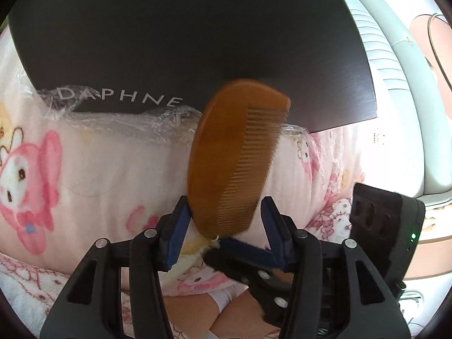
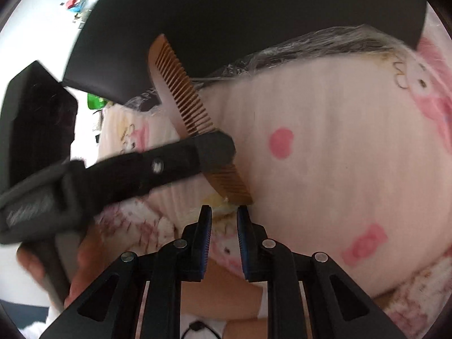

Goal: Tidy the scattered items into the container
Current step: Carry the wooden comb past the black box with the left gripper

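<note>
Pink cartoon-print bedding (image 1: pixel 99 163) covers the work surface, with crinkled clear film (image 1: pixel 127 121) lying along its far side under the edge of a dark box (image 1: pixel 197 34) printed with pale lettering. To the right in your left wrist view, pale ribbed upholstery (image 1: pixel 375 65) runs beside the box. Your left gripper (image 1: pixel 224 226) holds the wooden comb (image 1: pixel 234 155): the comb's lower end sits between the blue pads, its solid back against the left pad, its teeth facing the right pad, and its upper end reaches over the box's near edge. In that view I cannot confirm that the right pad presses on the teeth. Your right wrist view shows the left gripper's finger (image 2: pixel 169 161) lying across the comb (image 2: pixel 180 99) and clamped on its lower part, so the hold is confirmed there. The comb is tilted and is off the bedding, apart from the lowest tip, where contact cannot be told. Your right gripper (image 2: pixel 224 226) has its jaws nearly closed with a narrow gap and nothing between them; its tips sit just below the comb's lower end, close to it, touching or not I cannot tell. A hand (image 2: pixel 82 265) grips the left tool's handle.
</note>
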The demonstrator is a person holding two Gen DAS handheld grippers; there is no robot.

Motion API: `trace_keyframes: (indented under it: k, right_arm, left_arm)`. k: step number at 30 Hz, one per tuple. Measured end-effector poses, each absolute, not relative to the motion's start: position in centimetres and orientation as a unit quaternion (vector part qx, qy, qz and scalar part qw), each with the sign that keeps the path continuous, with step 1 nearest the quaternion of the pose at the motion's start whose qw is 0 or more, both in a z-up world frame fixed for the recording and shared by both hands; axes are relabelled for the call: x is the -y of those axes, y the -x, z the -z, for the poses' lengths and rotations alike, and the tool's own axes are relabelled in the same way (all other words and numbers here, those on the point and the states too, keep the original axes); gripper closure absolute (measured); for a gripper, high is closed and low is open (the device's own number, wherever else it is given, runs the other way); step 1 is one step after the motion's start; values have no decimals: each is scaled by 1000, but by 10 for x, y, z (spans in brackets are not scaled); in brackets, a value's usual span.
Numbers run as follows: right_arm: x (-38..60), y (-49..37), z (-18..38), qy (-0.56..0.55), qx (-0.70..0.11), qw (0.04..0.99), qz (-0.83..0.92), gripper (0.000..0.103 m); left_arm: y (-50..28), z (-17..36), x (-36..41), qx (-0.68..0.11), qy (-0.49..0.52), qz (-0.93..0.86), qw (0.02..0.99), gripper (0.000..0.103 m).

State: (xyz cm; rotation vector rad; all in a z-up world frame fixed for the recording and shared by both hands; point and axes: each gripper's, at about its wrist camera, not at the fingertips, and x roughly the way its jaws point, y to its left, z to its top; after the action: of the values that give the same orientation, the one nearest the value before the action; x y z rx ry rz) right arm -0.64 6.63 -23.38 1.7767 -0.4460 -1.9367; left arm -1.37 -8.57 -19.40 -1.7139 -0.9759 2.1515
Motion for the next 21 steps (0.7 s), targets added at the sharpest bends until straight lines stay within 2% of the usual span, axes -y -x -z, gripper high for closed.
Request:
trace_keyframes:
  k: [4, 11, 16, 21]
  right_arm:
    - [-68, 7, 225, -621, 145, 221, 737, 90]
    - [-104, 8, 203, -584, 121, 125, 793, 93]
    - [-91, 4, 205, -598, 190, 220, 747, 92]
    - [-77, 15, 212, -602, 177, 209, 750, 86]
  left_arm:
    - [7, 185, 95, 336, 573, -741, 100, 52]
    - [-8, 169, 111, 297, 600, -742, 46, 51]
    - [-6, 142, 137, 274, 579, -768, 6, 48]
    - [11, 154, 167, 295, 577, -761, -3, 48]
